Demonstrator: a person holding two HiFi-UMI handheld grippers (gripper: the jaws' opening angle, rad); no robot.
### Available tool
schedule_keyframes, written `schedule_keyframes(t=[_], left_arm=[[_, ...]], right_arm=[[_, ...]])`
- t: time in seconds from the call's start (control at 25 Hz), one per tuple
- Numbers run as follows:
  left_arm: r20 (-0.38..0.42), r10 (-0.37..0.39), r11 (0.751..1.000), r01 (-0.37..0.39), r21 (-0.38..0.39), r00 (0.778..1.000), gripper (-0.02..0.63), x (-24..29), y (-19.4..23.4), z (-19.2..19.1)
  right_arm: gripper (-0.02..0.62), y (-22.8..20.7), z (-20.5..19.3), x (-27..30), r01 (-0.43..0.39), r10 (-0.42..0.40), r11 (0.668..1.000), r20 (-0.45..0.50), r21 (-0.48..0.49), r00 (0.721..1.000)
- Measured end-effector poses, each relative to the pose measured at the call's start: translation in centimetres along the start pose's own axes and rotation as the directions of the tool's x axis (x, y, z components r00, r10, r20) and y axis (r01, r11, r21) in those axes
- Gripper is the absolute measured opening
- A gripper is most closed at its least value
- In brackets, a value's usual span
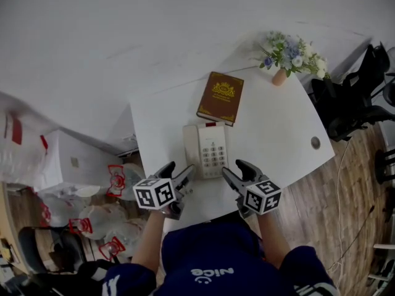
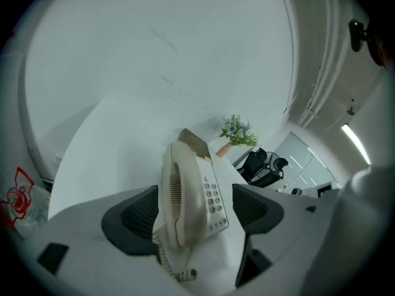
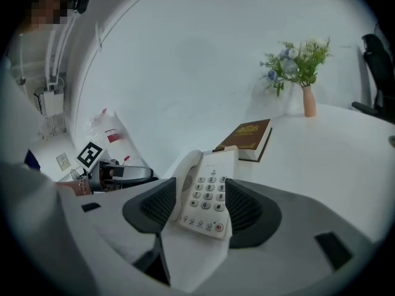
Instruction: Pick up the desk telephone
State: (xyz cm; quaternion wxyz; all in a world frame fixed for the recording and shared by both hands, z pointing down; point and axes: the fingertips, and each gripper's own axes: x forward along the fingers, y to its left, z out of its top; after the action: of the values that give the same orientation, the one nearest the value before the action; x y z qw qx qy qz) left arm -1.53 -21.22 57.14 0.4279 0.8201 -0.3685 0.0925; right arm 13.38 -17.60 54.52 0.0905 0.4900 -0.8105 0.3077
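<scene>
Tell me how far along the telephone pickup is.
Done: left hand-held gripper and right hand-held gripper sit at the near end of the telephone, jaws open. In hand: lining up; neither grips it. Remaining: grip and lift; the telephone lies flat on the desk, handset cradled.

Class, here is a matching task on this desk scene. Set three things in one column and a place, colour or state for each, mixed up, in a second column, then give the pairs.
1. telephone
2. book
3. flowers

A. in a small vase at the far right corner of the desk
B. handset hung up
C. brown cover with gold print

Pairs: 1-B, 2-C, 3-A
</scene>
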Motion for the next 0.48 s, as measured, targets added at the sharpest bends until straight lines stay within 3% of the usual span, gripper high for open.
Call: schedule_keyframes(t=[0.24,0.48], left_arm=[[-0.089,-0.094,0.985,0.079,-0.155,0.992,0.379,3.4,0.9,0.7],[-0.163,-0.118,0.975,0.083,-0.207,0.980,0.396,5.8,2.2,0.9]], right_arm=[[0.267,-3.0,-0.5,3.0,-0.004,0.016,0.993,-0.102,0.118,0.995],[0.281,-5.2,-1.1,5.8,-0.023,0.066,0.973,-0.182,0.232,0.981]])
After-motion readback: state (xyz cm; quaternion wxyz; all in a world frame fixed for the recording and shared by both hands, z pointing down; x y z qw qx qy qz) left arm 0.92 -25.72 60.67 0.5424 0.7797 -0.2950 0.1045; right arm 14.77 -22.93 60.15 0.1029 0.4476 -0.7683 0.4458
